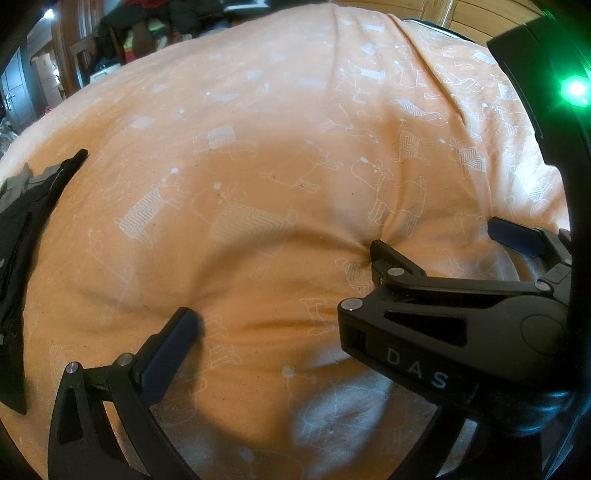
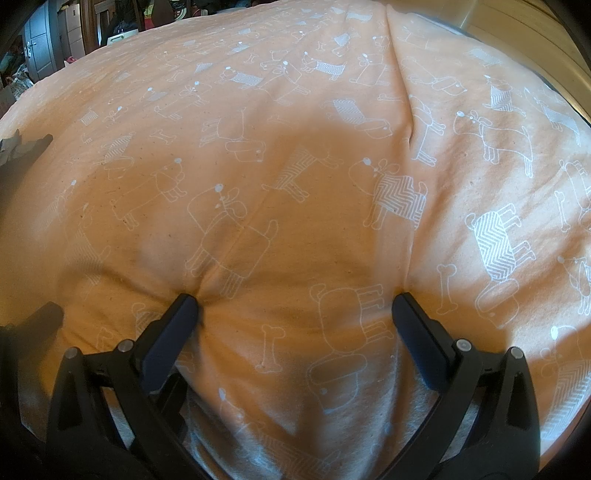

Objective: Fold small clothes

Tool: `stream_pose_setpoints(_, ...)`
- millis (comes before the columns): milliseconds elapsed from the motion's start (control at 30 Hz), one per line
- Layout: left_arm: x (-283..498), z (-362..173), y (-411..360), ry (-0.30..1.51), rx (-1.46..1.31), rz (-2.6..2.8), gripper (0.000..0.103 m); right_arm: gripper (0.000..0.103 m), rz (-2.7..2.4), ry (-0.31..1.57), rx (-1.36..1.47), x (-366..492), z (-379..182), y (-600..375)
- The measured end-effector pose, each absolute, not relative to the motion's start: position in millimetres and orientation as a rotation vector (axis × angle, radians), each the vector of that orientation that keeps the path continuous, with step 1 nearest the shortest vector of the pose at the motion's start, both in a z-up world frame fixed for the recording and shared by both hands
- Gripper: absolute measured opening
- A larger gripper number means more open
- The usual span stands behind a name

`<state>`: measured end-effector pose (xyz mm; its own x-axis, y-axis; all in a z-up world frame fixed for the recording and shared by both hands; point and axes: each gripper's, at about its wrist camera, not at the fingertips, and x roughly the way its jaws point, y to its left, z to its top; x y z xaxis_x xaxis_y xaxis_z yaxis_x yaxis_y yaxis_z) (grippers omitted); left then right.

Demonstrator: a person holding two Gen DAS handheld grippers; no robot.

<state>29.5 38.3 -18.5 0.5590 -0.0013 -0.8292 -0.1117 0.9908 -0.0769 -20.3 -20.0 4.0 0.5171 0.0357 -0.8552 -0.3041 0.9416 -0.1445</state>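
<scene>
Both open grippers press the orange dog-print cover [image 2: 295,184], dark garment [image 1: 22,229] aside.

open orange bedspread [image 2: 295,147], dark garment [image 1: 22,221] far left

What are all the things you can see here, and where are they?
Bed cover: one, orange with white dog and bone drawings, fills both views.
Dark garment: one, black with some grey, lies at the cover's left edge.
Room clutter: count unclear, mixed colours, far background at top left.
Door: one, grey, far top left.
Wooden panelling: light brown, top right.
Left gripper: one, black, open, fingertips pressing into the cover.
Right gripper: one, black, open, fingertips pressing into the cover; it also shows at right in the left wrist view.
</scene>
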Motion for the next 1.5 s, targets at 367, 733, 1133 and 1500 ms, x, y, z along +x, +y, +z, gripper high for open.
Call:
stream_pose_setpoints(367, 29.5, -18.4, 38.5, 0.976, -0.126, 0.065, 0.103, 0.103, 0.207, 1.01, -0.293, -20.4, 3.9, -20.2)
stream_pose_setpoints(733, 30.0, -18.2, 39.3, 0.976, -0.126, 0.065, 0.103, 0.103, 0.207, 1.01, -0.293, -20.4, 3.5, -20.0)
stream_pose_setpoints(1133, 33.4, -20.0, 43.5, 0.978, -0.129, 0.049, 0.103, 0.103, 0.202, 1.007, -0.299, -20.3, 1.2, -14.3)
stream_pose_setpoints(1500, 33.6, -19.6, 44.9, 0.978, -0.131, 0.048, 0.103, 0.103, 0.202, 1.007, -0.3, -21.1, 0.8, -13.3)
